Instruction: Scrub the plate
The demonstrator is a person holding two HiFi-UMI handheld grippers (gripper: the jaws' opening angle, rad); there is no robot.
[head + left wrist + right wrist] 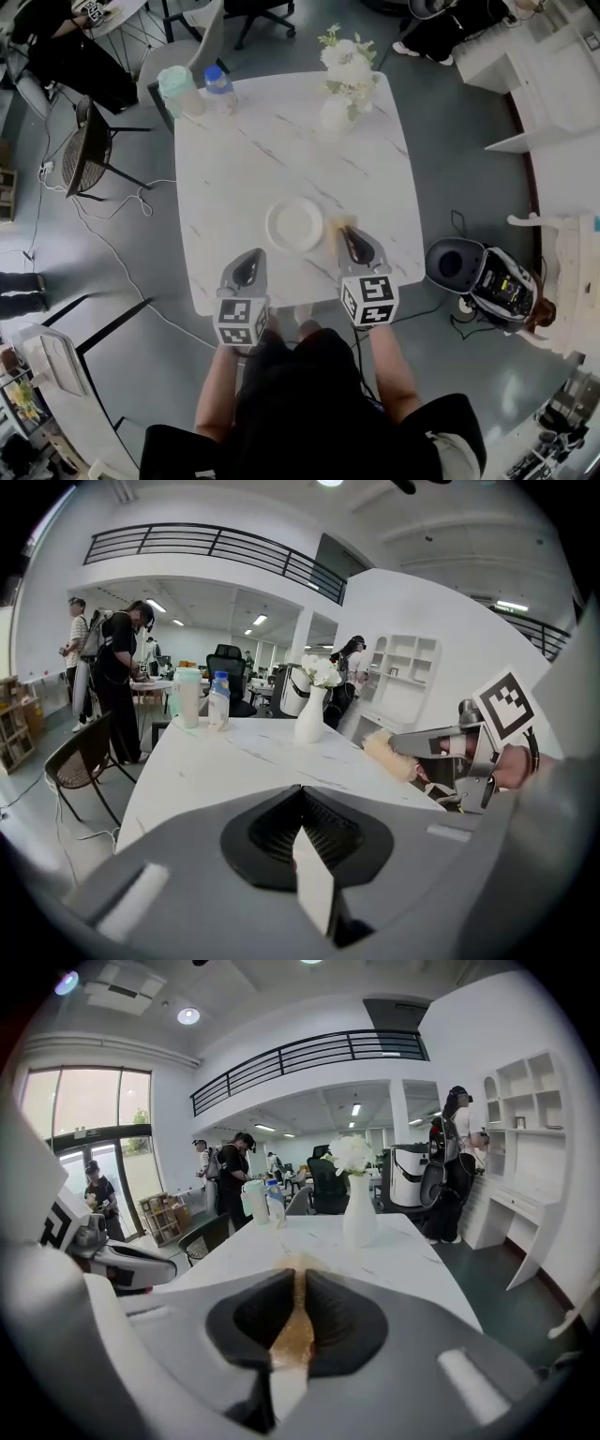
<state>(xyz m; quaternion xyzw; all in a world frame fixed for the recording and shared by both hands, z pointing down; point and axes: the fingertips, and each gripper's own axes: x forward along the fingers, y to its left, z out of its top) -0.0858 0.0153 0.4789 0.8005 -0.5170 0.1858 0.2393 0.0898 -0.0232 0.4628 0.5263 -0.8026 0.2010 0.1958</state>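
Head view, left to right: left hand-held gripper (249,254) with jaws closed on nothing, low over the near edge of the table (234,159); white plate (294,224) flat on the table between both tools; right hand-held gripper (347,232) clamped narrowly on a tan scrub pad (337,224), just right of the plate's rim. Judged early: pad in hand but not on the plate, plate not steadied, all scrubbing left to do.

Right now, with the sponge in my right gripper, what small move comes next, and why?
Probably shift the right gripper left to bring the sponge onto the plate. The sponge is gripped but sits beside the plate's right rim, not on it; the left gripper is shut and empty.
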